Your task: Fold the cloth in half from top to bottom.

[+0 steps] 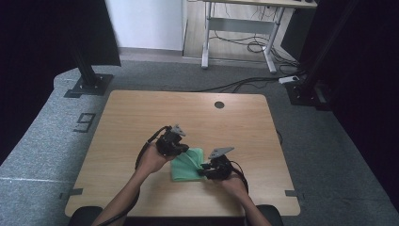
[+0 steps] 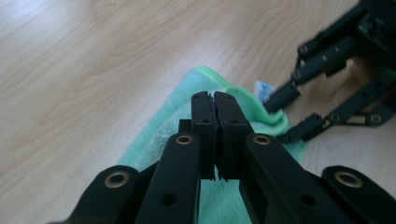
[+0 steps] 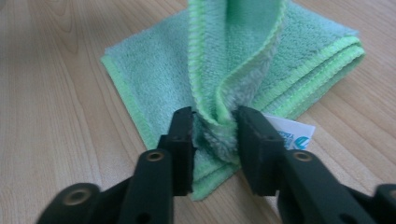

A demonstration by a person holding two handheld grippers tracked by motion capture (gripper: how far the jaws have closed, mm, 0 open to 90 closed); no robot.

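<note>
A green microfibre cloth lies folded on the wooden table near its front edge. My left gripper is over the cloth's far left side. Its jaws are pressed together on a thin edge of the cloth. In the right gripper view a fold of the cloth rises taut out of the top of the picture. My right gripper is at the cloth's right side. Its jaws stand apart with that fold loosely between them. A white label pokes out beside the right jaw.
A round cable hole sits at the table's far middle. Bare wood spreads left and right of the cloth. Black stand bases flank the far corners, and a white desk frame with cables stands beyond.
</note>
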